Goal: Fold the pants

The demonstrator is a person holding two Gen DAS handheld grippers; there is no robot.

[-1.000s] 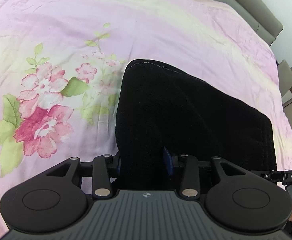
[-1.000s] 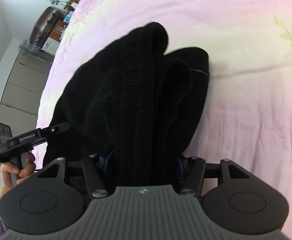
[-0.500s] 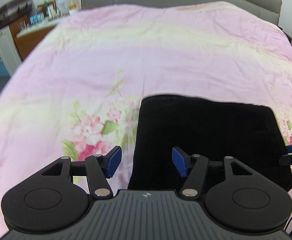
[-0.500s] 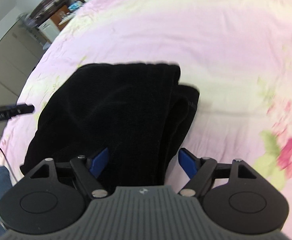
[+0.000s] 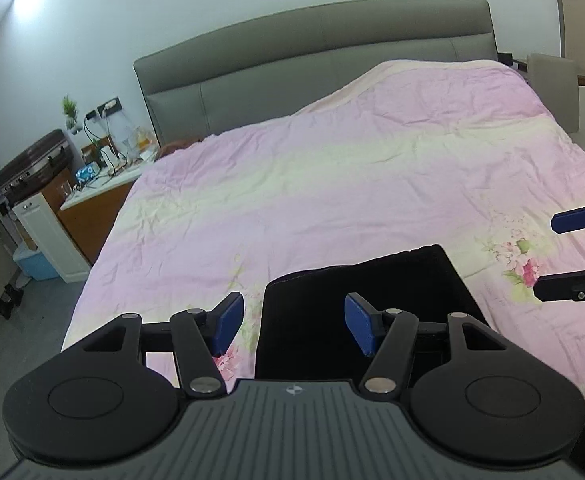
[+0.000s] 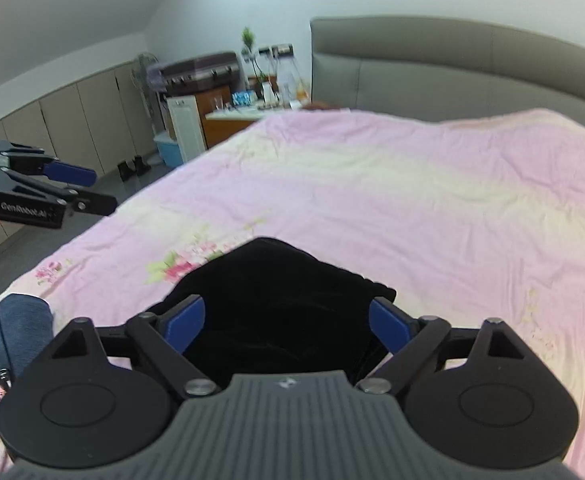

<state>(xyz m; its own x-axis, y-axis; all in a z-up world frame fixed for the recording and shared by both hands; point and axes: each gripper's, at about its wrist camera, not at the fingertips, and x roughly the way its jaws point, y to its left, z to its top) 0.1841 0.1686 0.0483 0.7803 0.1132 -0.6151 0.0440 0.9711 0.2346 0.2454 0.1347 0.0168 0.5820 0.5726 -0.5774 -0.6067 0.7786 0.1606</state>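
My left gripper (image 5: 294, 326) and right gripper (image 6: 288, 324) hang apart, empty: the black pants (image 5: 368, 300) lie folded near the bedspread's (image 5: 332, 184) front edge, seemingly done.

Black pants (image 5: 356, 304), folded into a compact rectangular stack, lie flat near the foot of the pink floral bed (image 5: 332, 184).

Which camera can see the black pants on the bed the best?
The left wrist view. There the black pants lie as a flat folded rectangle on the pink bedspread, with the far and side edges clear. The right wrist view shows them too, but blurrier, more bunched, partly hidden behind the open right gripper.
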